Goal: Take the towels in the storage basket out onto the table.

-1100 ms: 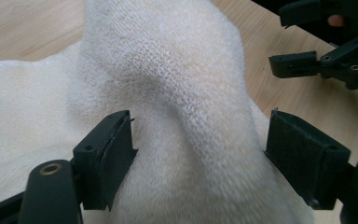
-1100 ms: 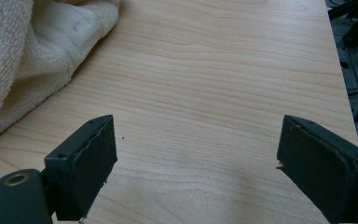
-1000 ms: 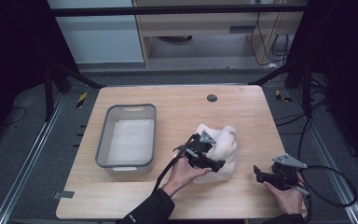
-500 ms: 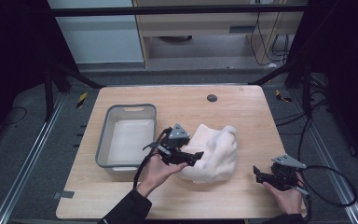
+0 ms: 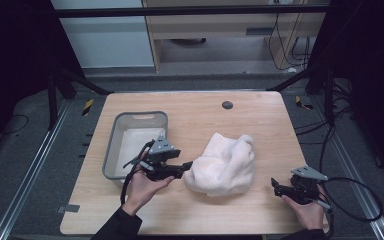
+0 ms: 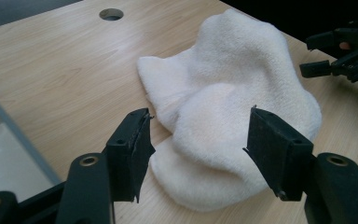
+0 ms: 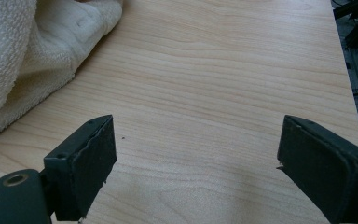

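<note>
Lying mid-tabletop: a crumpled white towel [image 5: 224, 164], heaped in soft folds on the wooden tabletop [image 5: 200, 112], to the right of the grey bin [image 5: 114, 145].
Left tool: the left tool [image 5: 186, 165] points at the towel's left edge, jaws spread, nothing between them; in the left gripper view [image 6: 198, 156] the towel lies just ahead of the gap.
Right tool: the right tool [image 5: 276, 188] hovers near the tabletop's front right corner, apart from the towel, jaws wide apart and empty; its own view [image 7: 193, 161] looks across bare wood with the towel at the upper left.
Handling: the towel looks light, limp and fluffy, so it should sag and drape when lifted; not fragile and unlikely to slip.
Where to grip: likely a raised fold or the near hem, pinched deep enough to catch several layers.
Around: the bin holds something pale and flat, though I cannot tell what; a round cable hole [image 5: 227, 105] sits towards the far edge.
In the way: nothing stands between either tool and the towel.
</note>
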Tool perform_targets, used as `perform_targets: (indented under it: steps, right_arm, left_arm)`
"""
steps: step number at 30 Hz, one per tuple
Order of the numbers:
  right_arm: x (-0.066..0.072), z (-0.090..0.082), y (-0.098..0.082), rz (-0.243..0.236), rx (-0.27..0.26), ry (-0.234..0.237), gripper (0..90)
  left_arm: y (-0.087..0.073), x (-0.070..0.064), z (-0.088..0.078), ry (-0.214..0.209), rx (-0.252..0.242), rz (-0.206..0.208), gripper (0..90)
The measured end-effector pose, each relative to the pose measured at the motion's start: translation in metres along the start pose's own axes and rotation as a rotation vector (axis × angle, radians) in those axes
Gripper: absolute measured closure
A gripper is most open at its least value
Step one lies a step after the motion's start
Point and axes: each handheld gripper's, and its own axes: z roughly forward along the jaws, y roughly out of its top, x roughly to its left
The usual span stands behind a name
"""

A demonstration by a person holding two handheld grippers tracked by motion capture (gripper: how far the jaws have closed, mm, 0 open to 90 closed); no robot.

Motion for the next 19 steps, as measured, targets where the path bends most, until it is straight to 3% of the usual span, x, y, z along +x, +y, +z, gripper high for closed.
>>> perform_targets:
  steps: [5, 12, 19]
  right_arm:
    - [0.0, 0.0, 0.0, 0.001, 0.003, 0.0, 11.5]
    - [0.001, 0.001, -0.001, -0.002, 0.002, 0.003, 11.0]
    - [0.0, 0.002, -0.002, -0.001, 0.008, 0.006, 10.3]
  left_arm:
    - [-0.01, 0.009, -0.014, 0.039, -0.022, -0.011, 39.0]
    - [-0.03, 0.025, -0.04, 0.118, -0.096, -0.062, 36.9]
    - [-0.045, 0.038, -0.059, 0.163, -0.113, -0.101, 34.9]
